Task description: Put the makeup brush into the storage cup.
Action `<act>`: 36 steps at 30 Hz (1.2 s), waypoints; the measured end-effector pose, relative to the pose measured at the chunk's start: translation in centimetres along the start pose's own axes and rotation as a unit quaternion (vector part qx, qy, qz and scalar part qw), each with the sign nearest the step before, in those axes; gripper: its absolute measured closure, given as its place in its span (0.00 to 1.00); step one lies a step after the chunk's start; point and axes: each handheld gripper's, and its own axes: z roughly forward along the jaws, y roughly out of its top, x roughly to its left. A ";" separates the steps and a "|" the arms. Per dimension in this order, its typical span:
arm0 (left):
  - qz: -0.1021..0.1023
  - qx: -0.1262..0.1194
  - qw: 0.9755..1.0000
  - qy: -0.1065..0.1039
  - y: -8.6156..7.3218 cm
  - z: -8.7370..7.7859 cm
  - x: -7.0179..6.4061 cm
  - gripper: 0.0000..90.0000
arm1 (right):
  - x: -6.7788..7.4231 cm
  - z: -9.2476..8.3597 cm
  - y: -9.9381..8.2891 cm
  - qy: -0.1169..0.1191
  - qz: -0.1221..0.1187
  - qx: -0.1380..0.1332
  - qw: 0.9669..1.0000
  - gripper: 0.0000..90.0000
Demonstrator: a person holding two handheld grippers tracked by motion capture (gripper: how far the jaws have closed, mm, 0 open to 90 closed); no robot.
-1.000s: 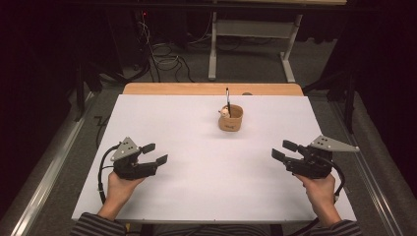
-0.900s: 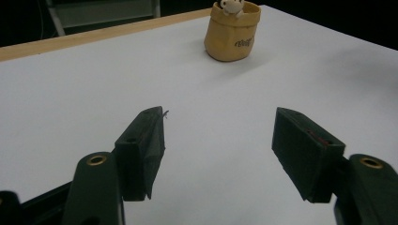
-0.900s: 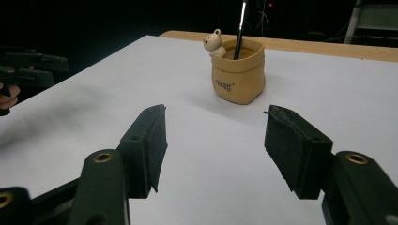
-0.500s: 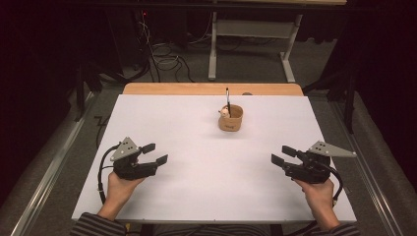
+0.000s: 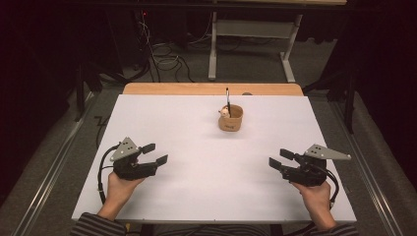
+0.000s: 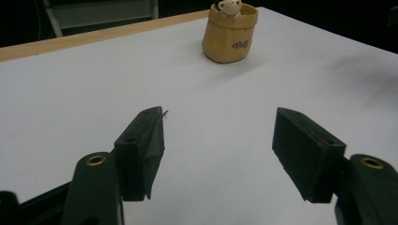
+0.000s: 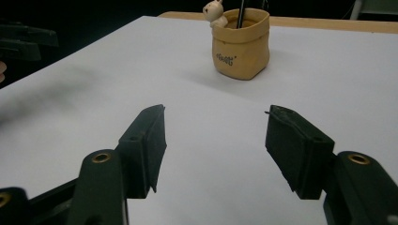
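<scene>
Overhead, both the left gripper (image 5: 155,153) and right gripper (image 5: 280,159) sit spread, empty; the right gripper view shows lettering on the tan pouch (image 7: 240,44).

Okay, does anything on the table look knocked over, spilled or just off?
Nothing stands out. The tan pot stands upright near the far edge with a pen and small figure inside. Left gripper and right gripper are open.

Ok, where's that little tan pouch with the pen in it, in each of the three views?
High view: the pouch stands on the white table, centre-far, near the wooden edge.
Left gripper view: pouch at top, right of centre, beyond the open jaws.
Right gripper view: pouch at top, right of centre, pen sticking up.
Shared landmark: the small animal figure on its rim.
</scene>
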 end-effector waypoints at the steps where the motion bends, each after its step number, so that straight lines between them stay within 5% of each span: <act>1: 0.000 0.000 1.000 0.000 0.0 0.0 0.0 0.39 | 0.0 0.1 -0.1 0.000 -0.001 0.001 1.000 0.44; 36: 0.004 0.002 1.000 -0.004 0.0 0.1 -0.3 0.39 | 0.0 1.7 -1.8 -0.022 -0.011 0.012 1.000 0.43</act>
